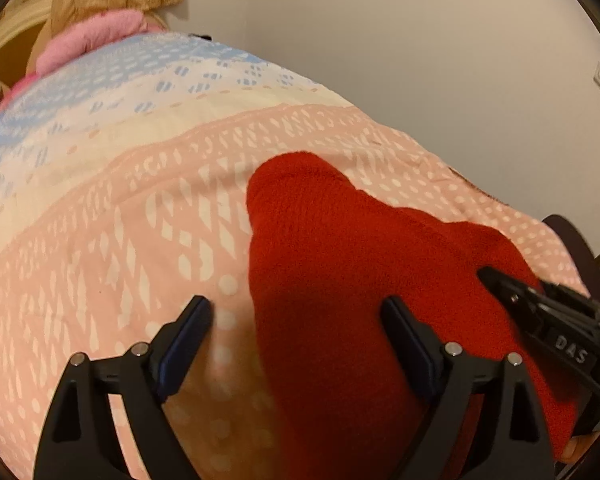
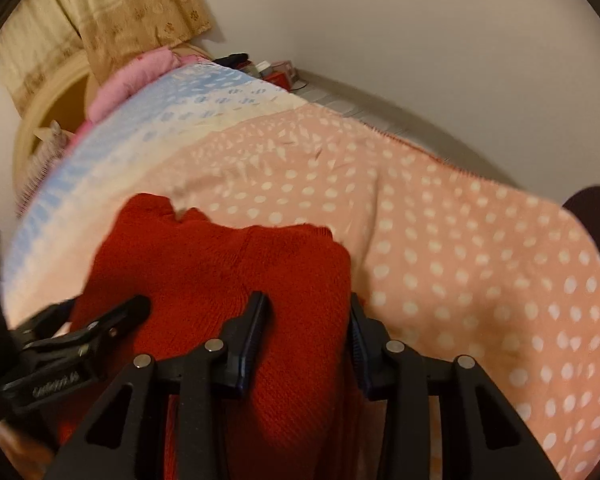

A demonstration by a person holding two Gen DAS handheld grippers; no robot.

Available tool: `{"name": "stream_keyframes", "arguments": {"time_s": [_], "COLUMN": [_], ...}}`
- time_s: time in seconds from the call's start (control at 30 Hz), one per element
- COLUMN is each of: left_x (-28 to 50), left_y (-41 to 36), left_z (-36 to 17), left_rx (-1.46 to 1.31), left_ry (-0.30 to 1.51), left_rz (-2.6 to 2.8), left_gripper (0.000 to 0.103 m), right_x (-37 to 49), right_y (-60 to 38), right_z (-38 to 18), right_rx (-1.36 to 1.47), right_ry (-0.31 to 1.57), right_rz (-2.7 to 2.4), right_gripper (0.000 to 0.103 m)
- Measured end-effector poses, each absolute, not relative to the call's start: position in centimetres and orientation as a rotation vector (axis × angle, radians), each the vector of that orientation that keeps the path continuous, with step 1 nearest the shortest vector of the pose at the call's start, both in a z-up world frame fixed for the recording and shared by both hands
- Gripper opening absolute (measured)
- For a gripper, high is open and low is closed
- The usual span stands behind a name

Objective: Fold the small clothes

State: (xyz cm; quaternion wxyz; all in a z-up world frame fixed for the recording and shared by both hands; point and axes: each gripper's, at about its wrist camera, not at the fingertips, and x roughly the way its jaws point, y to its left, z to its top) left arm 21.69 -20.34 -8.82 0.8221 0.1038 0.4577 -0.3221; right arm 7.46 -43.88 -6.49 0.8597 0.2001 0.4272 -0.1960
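Observation:
A red knitted garment (image 1: pixel 340 264) lies bunched on a bed cover with pink, cream and blue bands (image 1: pixel 120 208). My left gripper (image 1: pixel 298 314) hangs open and wide just above it. One pad is over the cover and the other over the red knit, and nothing is pinched. In the right wrist view my right gripper (image 2: pixel 306 316) is shut on the right edge of the red garment (image 2: pixel 220 264), and fabric fills the gap between its pads. One of the left gripper's fingers (image 2: pixel 124 312) rests on the garment's left side.
A pink plush item (image 2: pixel 136 76) lies at the cover's far end, below beige curtains (image 2: pixel 140 12). Small boxes (image 2: pixel 276 72) stand by the wall beyond. A dark maroon shape (image 2: pixel 596 216) sits at the right edge. White wall (image 1: pixel 420 60) lies behind the bed.

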Motion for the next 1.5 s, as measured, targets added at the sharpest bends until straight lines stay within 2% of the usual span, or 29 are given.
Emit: {"name": "stream_keyframes", "arguments": {"time_s": [0.17,0.23,0.3,0.37,0.5,0.6,0.73,0.9,1.17,1.5], "left_x": [23.0,23.3,23.3,23.0,21.7,19.8,16.5,13.5,11.1,6.0], "left_y": [-21.1,-21.2,-21.0,-20.7,-19.6,-18.3,-15.9,-13.6,-11.8,-8.2], "left_z": [-8.7,-8.8,-8.7,-8.2,-6.8,-5.8,-4.7,-5.3,-6.1,-6.8], "left_rx": [0.264,0.268,0.271,0.279,0.291,0.307,0.306,0.284,0.284,0.337], "left_ry": [0.936,0.932,0.927,0.918,0.879,0.826,0.75,0.759,0.759,0.753], "left_rz": [-0.656,-0.645,-0.633,-0.636,-0.643,-0.647,-0.658,-0.678,-0.665,-0.67], "left_gripper": [0.093,0.095,0.096,0.096,0.095,0.095,0.095,0.095,0.095,0.095], "right_x": [8.3,8.0,7.5,7.0,4.1,0.0,-4.7,-6.2,-8.8,-14.0], "right_y": [-45.8,-46.5,-46.6,-46.7,-45.9,-43.0,-38.5,-35.7,-35.7,-29.7], "right_z": [-7.5,-7.7,-7.7,-7.7,-5.6,-2.3,-0.2,-1.9,-5.9,-4.1], "right_rx": [0.465,0.5,0.512,0.528,0.521,0.391,0.257,0.227,0.385,0.245], "right_ry": [0.893,0.882,0.876,0.867,0.779,0.666,0.61,0.685,0.768,0.788], "right_rz": [-0.406,-0.395,-0.413,-0.424,-0.449,-0.514,-0.528,-0.504,-0.513,-0.527], "right_gripper": [0.04,0.042,0.056,0.059,0.059,0.059,0.059,0.061,0.062,0.062]}}
